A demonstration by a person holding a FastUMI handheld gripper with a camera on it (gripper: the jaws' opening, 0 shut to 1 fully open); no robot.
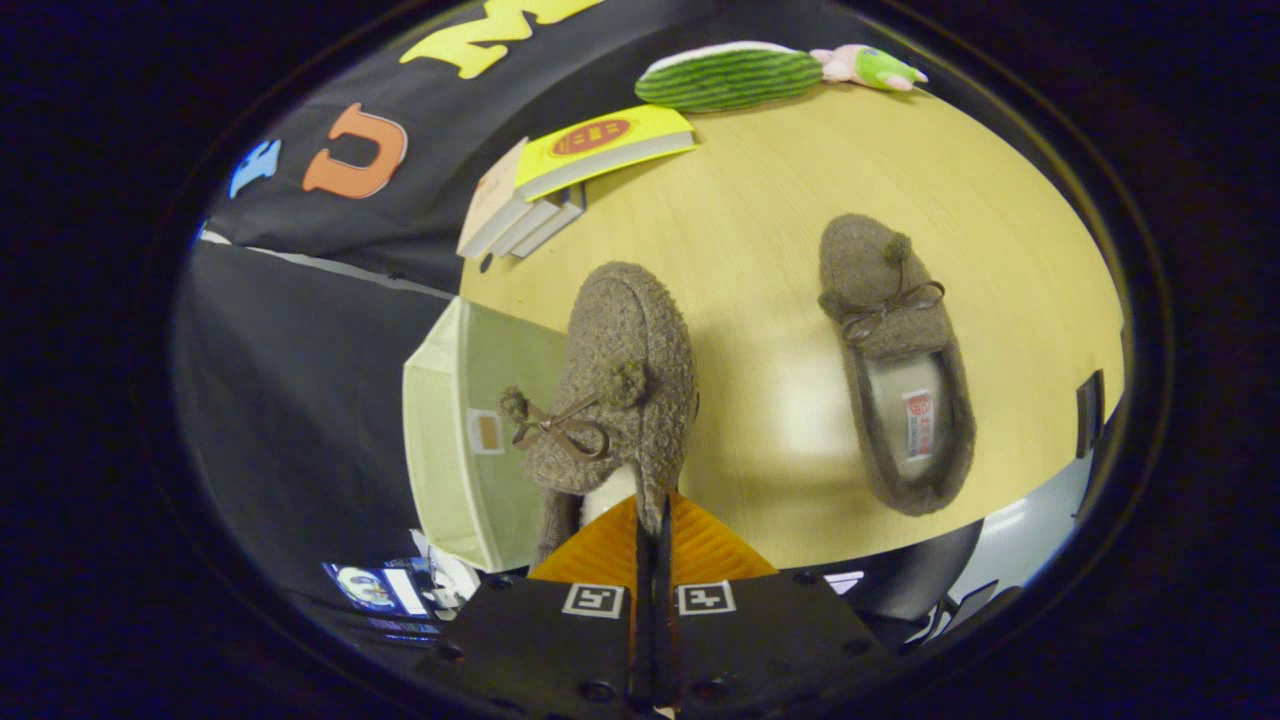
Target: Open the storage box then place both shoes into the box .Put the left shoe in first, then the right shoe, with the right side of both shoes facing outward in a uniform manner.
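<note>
My gripper (652, 520) is shut on the side wall of a fuzzy brown slipper (620, 385), pinching its collar between the orange fingers (712, 548). The held slipper hangs tilted above the table, toe pointing away, its bow and pompom turned toward the box. A second matching slipper (895, 360) lies flat on the wooden table (760, 230) beyond and to the right of the fingers, toe away, insole showing. The pale green storage box (455, 430) stands just left of the held slipper at the table's edge, partly hidden behind it; I cannot tell how its lid stands.
A stack of books (570, 175) with a yellow cover lies at the far left of the table. A green striped plush toy (735, 75) and a small pink-green toy (870, 68) rest at the far edge. A black chair (920, 585) sits below the table's near edge.
</note>
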